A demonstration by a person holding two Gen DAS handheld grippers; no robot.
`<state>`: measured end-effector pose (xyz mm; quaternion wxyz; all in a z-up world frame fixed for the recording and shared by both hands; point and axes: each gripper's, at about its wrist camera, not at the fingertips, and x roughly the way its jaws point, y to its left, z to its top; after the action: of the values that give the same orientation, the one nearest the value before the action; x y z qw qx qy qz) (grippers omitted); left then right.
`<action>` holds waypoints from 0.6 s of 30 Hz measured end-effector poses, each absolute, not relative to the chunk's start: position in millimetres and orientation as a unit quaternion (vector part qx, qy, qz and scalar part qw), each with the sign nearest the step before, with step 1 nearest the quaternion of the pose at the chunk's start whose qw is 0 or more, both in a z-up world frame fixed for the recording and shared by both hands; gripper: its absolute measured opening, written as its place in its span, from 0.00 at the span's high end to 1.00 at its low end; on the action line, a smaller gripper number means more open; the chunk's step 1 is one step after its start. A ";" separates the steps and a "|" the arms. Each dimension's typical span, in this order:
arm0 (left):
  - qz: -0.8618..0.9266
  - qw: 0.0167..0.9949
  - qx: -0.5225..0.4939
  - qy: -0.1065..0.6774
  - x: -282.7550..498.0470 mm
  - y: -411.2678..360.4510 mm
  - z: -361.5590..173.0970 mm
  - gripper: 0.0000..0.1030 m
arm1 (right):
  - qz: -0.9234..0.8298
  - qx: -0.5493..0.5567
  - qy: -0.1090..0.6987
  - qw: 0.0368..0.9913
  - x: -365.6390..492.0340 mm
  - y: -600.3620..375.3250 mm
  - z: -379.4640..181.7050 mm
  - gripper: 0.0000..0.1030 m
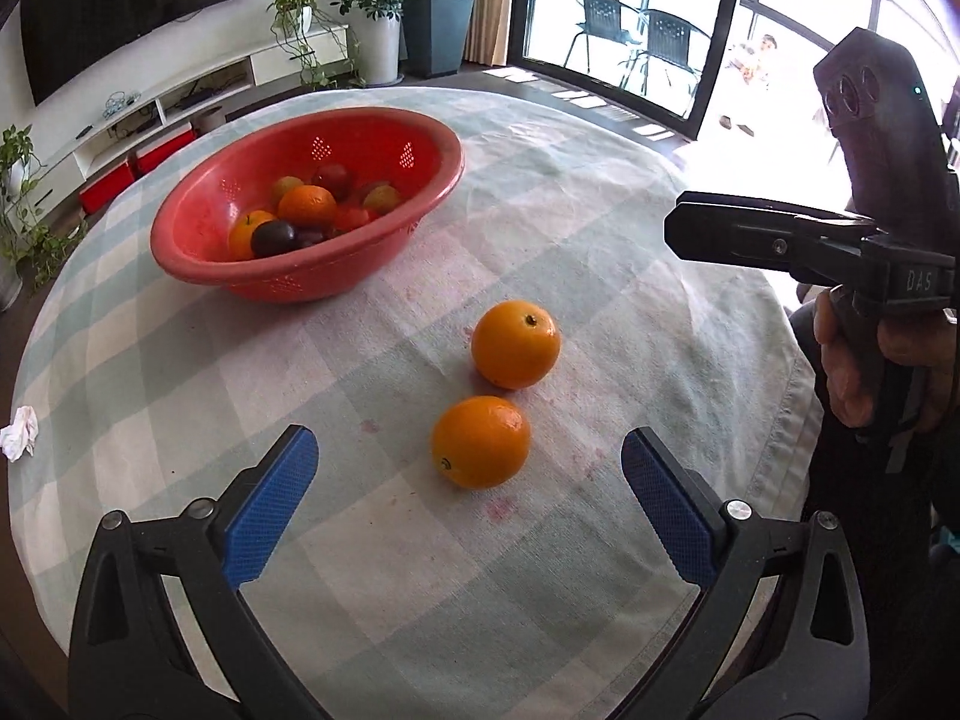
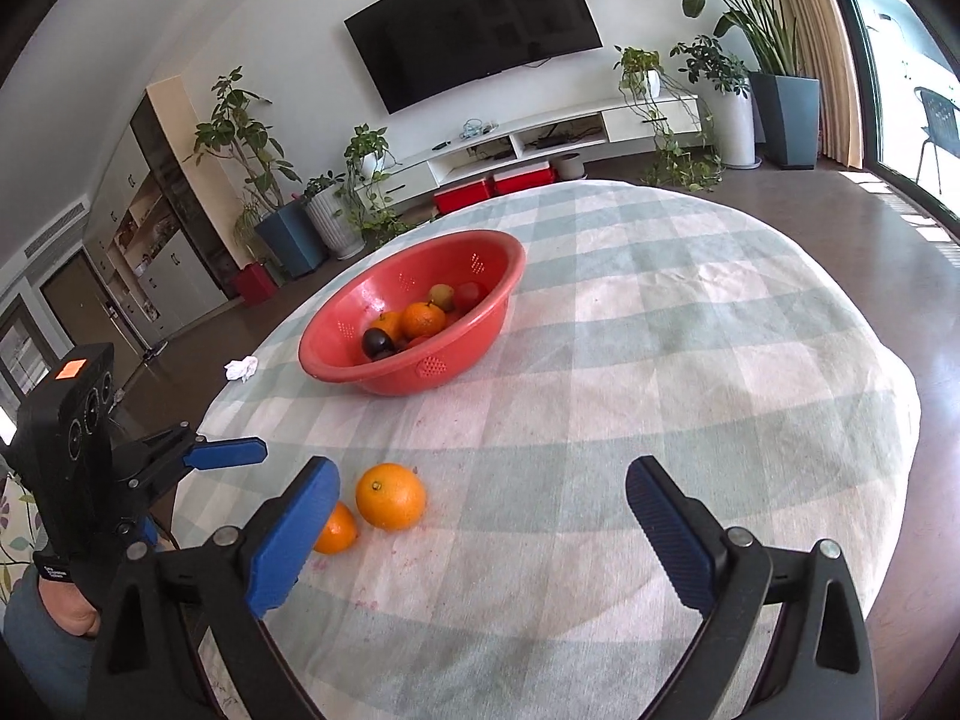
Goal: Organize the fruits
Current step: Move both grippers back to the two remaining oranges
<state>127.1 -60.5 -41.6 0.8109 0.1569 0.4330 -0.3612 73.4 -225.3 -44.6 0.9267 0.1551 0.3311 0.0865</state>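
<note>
Two oranges lie on the checked tablecloth. The near orange (image 1: 481,441) sits just ahead of my open, empty left gripper (image 1: 468,450); the far orange (image 1: 516,344) touches it behind. A red colander bowl (image 1: 198,240) at the far left holds oranges, dark plums and other fruit. My right gripper (image 2: 480,480) is open and empty above the cloth, with the far orange (image 2: 390,496) and the half-hidden near orange (image 2: 337,531) at its left finger. The bowl also shows in the right wrist view (image 2: 336,360). The right gripper appears in the left wrist view (image 1: 681,228), side on.
A crumpled white tissue (image 1: 19,432) lies at the table's left edge, also visible in the right wrist view (image 2: 241,368). The round table's edge (image 2: 900,420) drops off on the right. TV unit, potted plants and a glass door stand behind.
</note>
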 end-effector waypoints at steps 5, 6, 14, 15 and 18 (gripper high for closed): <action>-0.367 0.801 0.156 0.446 131.3 -67.0 -51.0 0.00 | 0.090 0.138 0.334 0.928 70.6 -217.1 -49.5 0.04; -0.367 0.801 0.152 0.447 132.9 -67.7 -52.2 0.01 | 0.091 0.133 0.334 0.929 70.0 -215.3 -50.4 0.04; -0.366 0.798 0.153 0.453 139.7 -71.7 -58.3 0.27 | 0.089 0.130 0.335 0.929 69.8 -213.7 -52.3 0.04; -0.366 0.797 0.155 0.454 139.2 -72.7 -59.8 0.31 | 0.088 0.130 0.335 0.929 70.1 -213.7 -52.7 0.04; -0.370 0.793 0.159 0.457 138.5 -75.7 -64.0 0.41 | 0.087 0.129 0.336 0.929 70.4 -213.5 -53.3 0.04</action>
<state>138.5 -75.7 -64.0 0.7933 0.1589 0.4570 -0.3696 70.4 -213.5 -53.3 0.9290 0.1285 0.3359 0.0873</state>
